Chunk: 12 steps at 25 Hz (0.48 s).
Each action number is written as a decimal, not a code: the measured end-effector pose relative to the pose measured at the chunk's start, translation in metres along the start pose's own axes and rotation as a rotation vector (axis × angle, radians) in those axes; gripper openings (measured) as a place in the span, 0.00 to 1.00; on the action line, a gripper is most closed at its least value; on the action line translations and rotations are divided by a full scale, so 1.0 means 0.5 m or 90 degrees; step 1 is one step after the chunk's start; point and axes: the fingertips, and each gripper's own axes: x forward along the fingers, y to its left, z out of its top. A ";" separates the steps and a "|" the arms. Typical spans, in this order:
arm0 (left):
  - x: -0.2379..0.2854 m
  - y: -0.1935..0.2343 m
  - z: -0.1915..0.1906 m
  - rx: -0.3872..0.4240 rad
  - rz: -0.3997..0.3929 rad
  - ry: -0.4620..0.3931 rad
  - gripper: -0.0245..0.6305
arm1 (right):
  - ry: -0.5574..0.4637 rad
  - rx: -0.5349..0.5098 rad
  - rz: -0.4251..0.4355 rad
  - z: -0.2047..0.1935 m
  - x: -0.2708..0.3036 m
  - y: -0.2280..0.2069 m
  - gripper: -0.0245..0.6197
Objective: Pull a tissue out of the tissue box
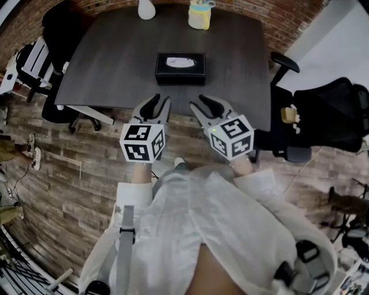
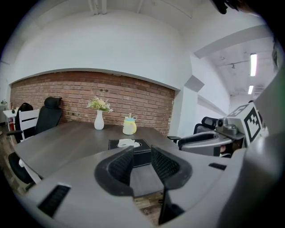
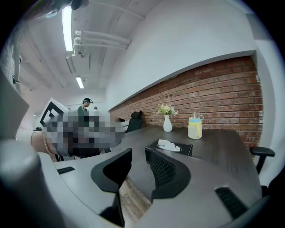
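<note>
A black tissue box sits near the front edge of the dark table, with a white tissue poking from its top slot. My left gripper hovers open just short of the table edge, left of the box, nothing between its jaws. The right gripper is open beside it, also empty. In the left gripper view the box lies straight ahead past the gripper. From the right gripper view the box with its tissue stands ahead past the gripper.
A white vase and a yellow lidded cup stand at the table's far edge. Black office chairs stand at the left and right. The floor is wood plank. A person stands far off in the right gripper view.
</note>
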 end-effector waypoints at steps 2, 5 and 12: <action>0.010 0.029 0.013 0.013 -0.008 0.003 0.19 | -0.004 0.005 -0.016 0.014 0.025 -0.007 0.21; 0.024 0.057 0.019 0.018 -0.021 0.005 0.19 | -0.010 0.015 -0.038 0.020 0.050 -0.015 0.21; 0.085 0.056 -0.049 -0.020 -0.060 0.051 0.19 | 0.037 0.031 -0.048 -0.022 0.095 -0.029 0.21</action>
